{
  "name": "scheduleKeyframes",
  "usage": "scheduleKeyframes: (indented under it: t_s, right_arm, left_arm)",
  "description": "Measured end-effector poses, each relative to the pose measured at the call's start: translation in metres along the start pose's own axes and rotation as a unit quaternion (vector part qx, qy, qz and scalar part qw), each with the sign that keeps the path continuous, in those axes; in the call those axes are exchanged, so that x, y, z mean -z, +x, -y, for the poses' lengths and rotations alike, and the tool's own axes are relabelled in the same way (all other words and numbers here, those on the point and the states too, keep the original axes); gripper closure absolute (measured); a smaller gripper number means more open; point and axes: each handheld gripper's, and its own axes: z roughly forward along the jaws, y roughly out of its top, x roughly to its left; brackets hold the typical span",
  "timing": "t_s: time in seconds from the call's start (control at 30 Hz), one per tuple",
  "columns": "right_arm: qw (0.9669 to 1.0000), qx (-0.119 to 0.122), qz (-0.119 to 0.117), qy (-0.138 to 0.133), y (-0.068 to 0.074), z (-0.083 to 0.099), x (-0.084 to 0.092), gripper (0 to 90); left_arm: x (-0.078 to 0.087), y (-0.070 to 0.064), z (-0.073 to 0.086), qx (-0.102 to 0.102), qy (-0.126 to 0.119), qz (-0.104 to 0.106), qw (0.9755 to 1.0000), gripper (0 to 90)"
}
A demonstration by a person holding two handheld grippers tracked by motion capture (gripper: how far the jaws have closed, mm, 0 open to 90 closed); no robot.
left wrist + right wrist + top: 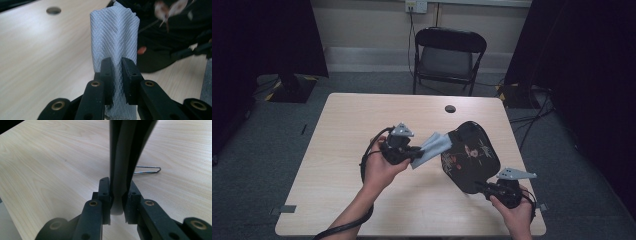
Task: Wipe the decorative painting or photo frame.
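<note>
One wooden table (362,120). One grey cloth (432,146). One black tray with a flower pattern (469,157). Two handheld grippers: left gripper (414,152), right gripper (482,187). One folding chair (447,57) beyond the table. One round hole (450,108) in the tabletop. One wall socket (416,6).

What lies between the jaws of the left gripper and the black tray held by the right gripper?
In the high view, only the grey cloth spans that stretch: the left gripper pinches one end, and the other reaches the black tray, gripped by the right gripper.
</note>
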Motion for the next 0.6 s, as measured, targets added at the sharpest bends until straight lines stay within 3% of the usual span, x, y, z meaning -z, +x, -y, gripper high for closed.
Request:
scheduleKeyframes:
  t_s: [0.07,0.13,0.2,0.33,0.6]
  right_arm:
    - [1.0000,0.000,0.000,0.000,0.000,0.000,0.000,79.0]
    - [1.0000,0.000,0.000,0.000,0.000,0.000,-0.001,79.0]
    - [1.0000,-0.001,0.000,0.001,0.000,0.000,-0.001,79.0]
    - [1.0000,-0.001,0.000,0.003,0.000,-0.001,-0.002,79.0]
    - [1.0000,0.001,0.000,0.004,-0.001,-0.002,-0.003,79.0]
  left_arm:
    - [-0.004,-0.003,-0.010,-0.006,-0.001,-0.001,1.0000,80.3]
    - [-0.012,-0.005,-0.016,-0.017,0.015,-0.009,0.9997,80.2]
    - [-0.020,-0.005,-0.018,-0.016,0.027,-0.010,0.9995,80.2]
    - [-0.033,-0.001,-0.011,-0.009,0.043,-0.006,0.9990,80.2]
    - [-0.052,-0.003,0.004,-0.014,0.068,-0.004,0.9976,80.1]
